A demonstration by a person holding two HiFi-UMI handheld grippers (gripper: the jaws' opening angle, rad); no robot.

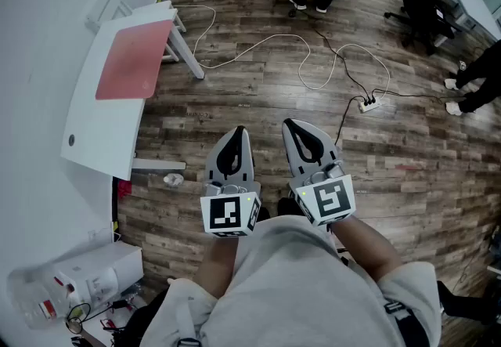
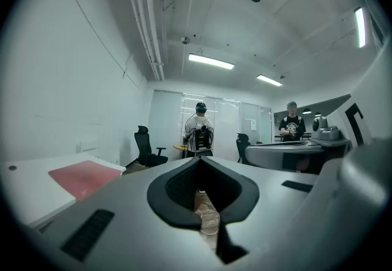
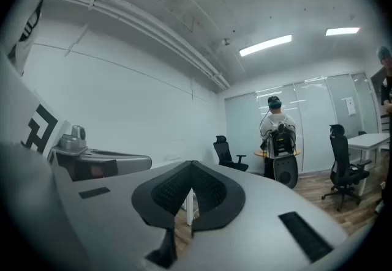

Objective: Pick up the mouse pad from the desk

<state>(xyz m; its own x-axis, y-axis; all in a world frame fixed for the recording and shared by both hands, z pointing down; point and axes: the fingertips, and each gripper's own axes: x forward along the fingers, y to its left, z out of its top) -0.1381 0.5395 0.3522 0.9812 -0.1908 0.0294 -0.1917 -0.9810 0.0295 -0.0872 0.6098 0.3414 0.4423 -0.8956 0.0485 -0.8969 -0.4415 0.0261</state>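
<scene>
not started: red mouse pad [image 1: 135, 59] untouched near the table's [image 1: 98, 138] far edge. we hold left hand-held gripper [image 1: 237, 134] and right hand-held gripper [image 1: 293, 128] closed, empty, well away.

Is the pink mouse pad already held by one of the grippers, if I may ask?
No, the mouse pad lies flat on the white desk, apart from the left gripper and the right gripper.

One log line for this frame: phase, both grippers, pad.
phase: pre-approach | left gripper: jaws shut, empty | right gripper: jaws shut, empty | mouse pad: flat on desk, untouched, off to the grippers' left
</scene>
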